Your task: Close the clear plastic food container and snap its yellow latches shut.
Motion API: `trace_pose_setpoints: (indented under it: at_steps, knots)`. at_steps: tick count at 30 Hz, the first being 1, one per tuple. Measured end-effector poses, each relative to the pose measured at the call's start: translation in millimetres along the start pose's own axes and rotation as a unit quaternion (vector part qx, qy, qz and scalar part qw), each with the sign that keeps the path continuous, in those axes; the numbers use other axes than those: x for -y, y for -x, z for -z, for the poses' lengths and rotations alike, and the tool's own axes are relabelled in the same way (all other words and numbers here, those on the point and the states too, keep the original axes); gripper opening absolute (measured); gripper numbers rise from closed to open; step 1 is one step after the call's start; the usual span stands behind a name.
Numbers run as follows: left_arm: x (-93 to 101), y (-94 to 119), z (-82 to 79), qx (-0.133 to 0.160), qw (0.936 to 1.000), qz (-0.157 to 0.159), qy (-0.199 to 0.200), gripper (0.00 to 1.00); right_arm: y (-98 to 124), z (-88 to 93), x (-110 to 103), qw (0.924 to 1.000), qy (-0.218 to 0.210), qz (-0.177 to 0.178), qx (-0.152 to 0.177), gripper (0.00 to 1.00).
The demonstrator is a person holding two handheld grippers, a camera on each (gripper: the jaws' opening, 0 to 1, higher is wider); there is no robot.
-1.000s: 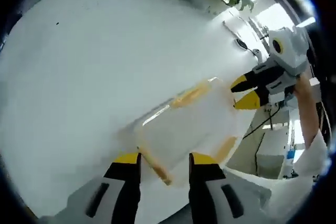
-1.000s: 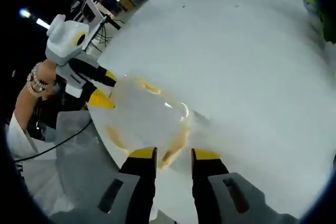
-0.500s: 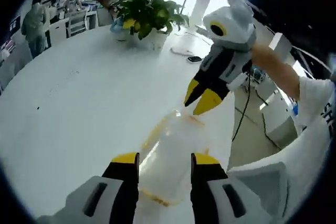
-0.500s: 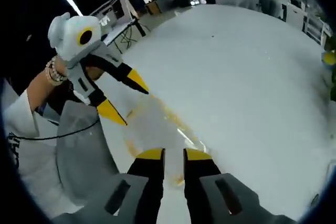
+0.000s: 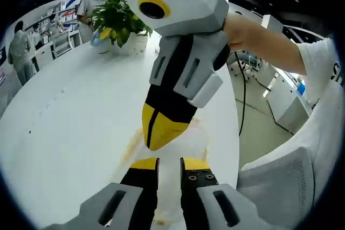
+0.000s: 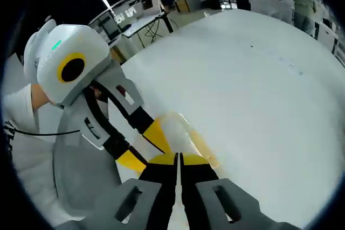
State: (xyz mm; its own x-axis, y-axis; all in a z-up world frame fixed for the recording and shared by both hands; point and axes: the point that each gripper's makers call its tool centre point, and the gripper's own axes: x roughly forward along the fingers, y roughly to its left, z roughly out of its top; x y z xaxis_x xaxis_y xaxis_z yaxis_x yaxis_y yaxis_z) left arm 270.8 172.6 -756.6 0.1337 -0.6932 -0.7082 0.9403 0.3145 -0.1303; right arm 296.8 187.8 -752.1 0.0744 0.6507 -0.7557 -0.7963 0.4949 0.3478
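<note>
Between and just past the left gripper's (image 5: 168, 163) yellow tips sat the clear plastic container (image 5: 186, 144), resting on the white table (image 5: 70, 127) near its edge. The left fingers (image 5: 144, 164) stood a narrow gap apart with the container's pale body showing in that gap; whether they actually pinched it I could not tell, the plastic was too washed out. The right gripper (image 5: 161, 133) came down from above in the left gripper view, its tips pressed together and pointing at the container just ahead of the left tips. A yellow latch (image 5: 135, 144) showed as a faint orange streak to the left of those tips.

Right gripper view: the right gripper (image 6: 178, 158) had its two fingers (image 6: 163, 161) closed against each other, only a thin seam between them. The container (image 6: 180, 130) lay directly ahead of the tips, touching or nearly so, with a latch (image 6: 202, 146) running along its right side. The left gripper (image 6: 141, 145) reached in from the left, its yellow tips spread slightly on the container's near-left end. A hand (image 5: 242, 28) held the right gripper's body. A potted plant (image 5: 118, 20) stood far beyond the fingers on the table.
</note>
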Motion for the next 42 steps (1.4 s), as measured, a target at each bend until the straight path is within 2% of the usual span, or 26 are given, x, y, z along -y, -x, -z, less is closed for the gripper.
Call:
trace_pose_setpoints:
  at_steps: [6, 10, 13, 18, 21, 25, 26, 28, 29, 30, 33, 35, 36, 38, 42]
  knots:
    - [2.3, -4.7, -0.7, 0.003, 1.0000, 0.005, -0.005, 0.04, -4.0, 1.2, 2.0, 1.0000, 0.005, -0.002, -0.004, 0.00]
    - [2.9, -9.6, 0.4, -0.001, 0.9997, 0.002, -0.024, 0.06, -6.8, 1.9, 4.3, 0.9999, 0.013, 0.000, -0.007, 0.00]
    - [5.8, -11.2, 0.9, -0.002, 0.9995, 0.001, -0.032, 0.12, -7.7, 0.2, 5.8, 0.9998, 0.018, 0.002, -0.003, 0.02]
    - [13.3, -11.7, 1.9, -0.005, 0.9973, -0.002, -0.073, 0.18, -9.1, -5.2, 12.4, 0.9997, 0.022, 0.006, 0.003, 0.10]
    - [14.9, -11.9, 3.5, -0.006, 0.9962, -0.004, -0.087, 0.22, -10.4, -5.4, 16.7, 0.9996, 0.024, 0.011, -0.001, 0.10]
    - [20.6, -10.4, 3.3, -0.001, 0.9966, -0.002, -0.082, 0.26, -10.2, -8.2, 20.0, 0.9998, 0.020, 0.001, -0.001, 0.08]
    - [21.4, -10.3, 3.6, 0.000, 0.9962, -0.004, -0.087, 0.26, -9.5, -9.9, 20.9, 0.9999, 0.016, 0.000, 0.002, 0.09]
    - [21.5, -10.6, 5.3, -0.002, 0.9952, -0.010, -0.097, 0.27, -9.5, -12.7, 25.6, 0.9998, 0.015, 0.010, 0.009, 0.17]
    - [20.5, -11.4, 7.6, -0.008, 0.9940, -0.015, -0.108, 0.28, -10.2, -12.1, 27.3, 0.9998, 0.016, 0.011, 0.005, 0.21]
    - [22.1, -11.2, 4.3, 0.003, 0.9937, -0.013, -0.111, 0.28, -11.0, -9.8, 27.0, 0.9998, 0.017, 0.008, -0.001, 0.22]
    - [21.9, -10.4, 4.7, 0.000, 0.9935, -0.020, -0.112, 0.28, -15.8, 0.0, 26.0, 0.9993, 0.021, -0.010, -0.031, 0.21]
    - [23.5, -10.3, 4.6, 0.002, 0.9932, -0.021, -0.115, 0.28, -19.7, 4.6, 28.2, 0.9987, 0.025, -0.013, -0.042, 0.24]
    - [23.7, -10.2, 4.7, 0.002, 0.9933, -0.021, -0.114, 0.28, -20.6, 3.0, 25.6, 0.9985, 0.026, -0.028, -0.039, 0.26]
    - [26.4, -11.0, 6.2, 0.000, 0.9951, -0.016, -0.098, 0.30, -20.5, 9.7, 22.3, 0.9968, 0.015, -0.046, -0.063, 0.30]
    - [24.7, -10.1, 4.5, 0.005, 0.9941, -0.027, -0.105, 0.33, -23.4, 7.9, 25.9, 0.9953, -0.001, -0.066, -0.071, 0.29]
